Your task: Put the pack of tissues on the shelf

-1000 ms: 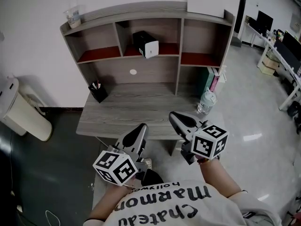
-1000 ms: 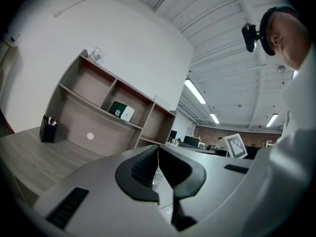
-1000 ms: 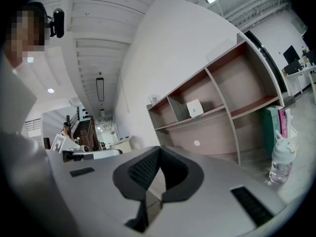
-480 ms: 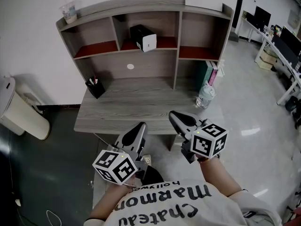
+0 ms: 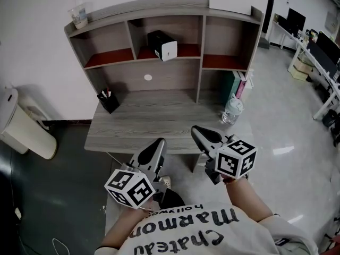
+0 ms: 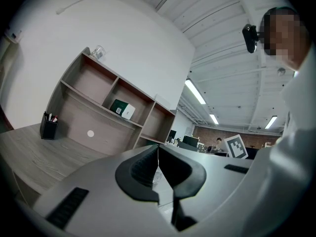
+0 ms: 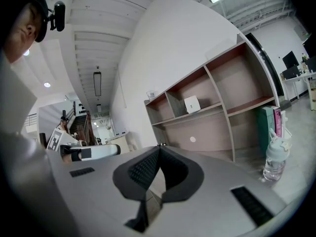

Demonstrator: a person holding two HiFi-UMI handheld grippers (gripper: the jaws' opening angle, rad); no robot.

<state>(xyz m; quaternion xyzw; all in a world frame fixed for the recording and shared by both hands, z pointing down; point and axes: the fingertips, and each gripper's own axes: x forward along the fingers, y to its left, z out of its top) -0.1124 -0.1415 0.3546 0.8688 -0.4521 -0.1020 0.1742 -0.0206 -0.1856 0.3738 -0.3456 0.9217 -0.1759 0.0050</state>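
Tissues first: the pack of tissues [image 5: 163, 45] sits in the middle compartment of the shelf [image 5: 196, 4], well apart from both pairs of jaws, which I hold low at the near edge of the desk [image 5: 149, 126]. My left gripper [image 5: 158, 144] and right gripper [image 5: 195, 130] are each clenched with nothing between the pads. I count one pack, three upper compartments, one pen holder [image 5: 109, 101] at the desk's back left, one water bottle [image 5: 232, 110] by its right edge, and one cup [image 5: 79, 16] on the shelf's top. Between holder and bottle the desk top lies bare.
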